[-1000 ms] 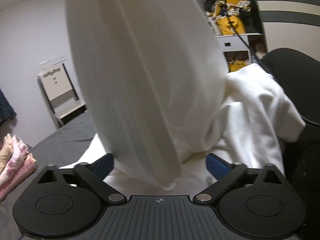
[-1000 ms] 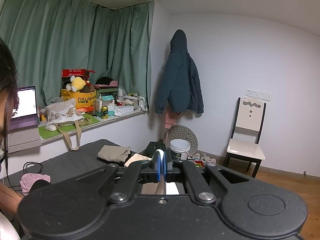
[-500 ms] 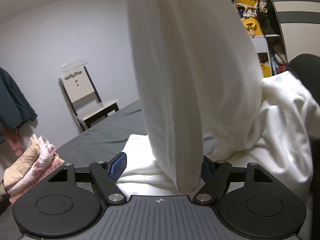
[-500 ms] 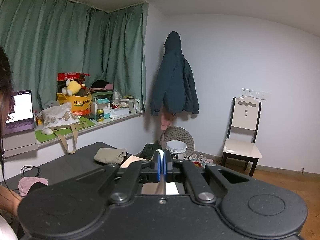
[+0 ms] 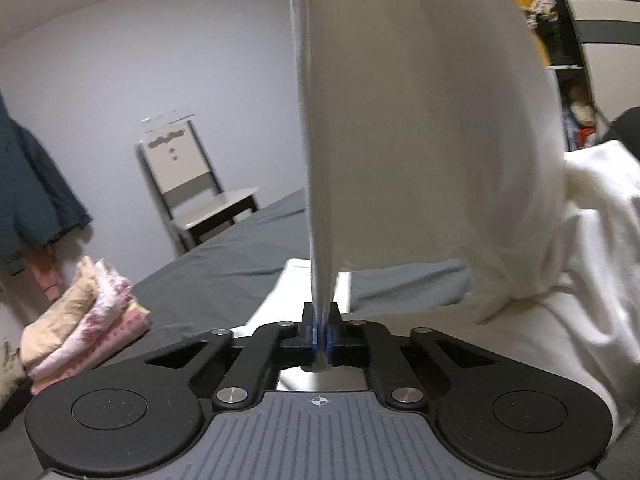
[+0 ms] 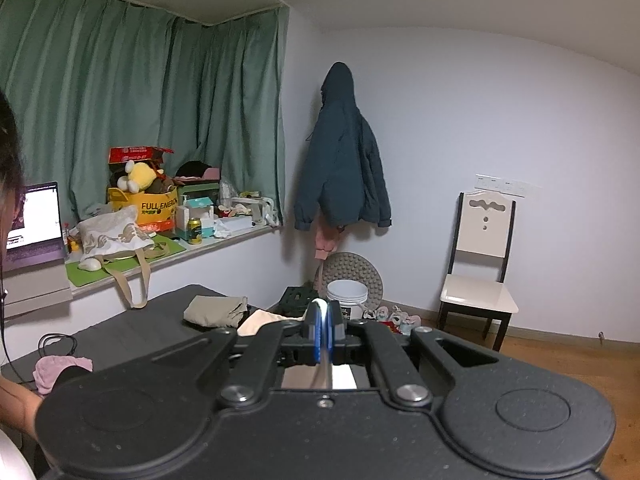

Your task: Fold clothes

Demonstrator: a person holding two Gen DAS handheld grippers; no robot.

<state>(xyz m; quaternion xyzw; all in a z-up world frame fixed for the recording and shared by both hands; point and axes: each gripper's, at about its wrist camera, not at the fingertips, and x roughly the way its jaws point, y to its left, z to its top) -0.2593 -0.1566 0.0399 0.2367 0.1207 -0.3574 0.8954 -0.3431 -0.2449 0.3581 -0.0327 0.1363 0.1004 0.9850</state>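
Both the left gripper (image 5: 320, 336) and right gripper (image 6: 325, 334) are clamped on the white garment (image 5: 420, 120), hanging centre-frame, likely to straighten it for folding.

Left wrist view: garment (image 5: 420, 120) hangs upright at centre, its lower edge pinched in the left gripper (image 5: 321, 330). Its rest lies heaped on the bed (image 5: 224, 268), right of the gripper. Folded pile (image 5: 80, 320) on the bed, far left. Chair (image 5: 192, 192) behind the bed, against the wall; jacket (image 5: 36, 196) left of it.

Right wrist view: right gripper (image 6: 323, 330) at centre, a strip of cloth between its fingers. Sill (image 6: 168, 248) to the left, box (image 6: 144, 200) and bag (image 6: 116, 236) on it. Bucket (image 6: 347, 298) on the floor beyond the gripper.
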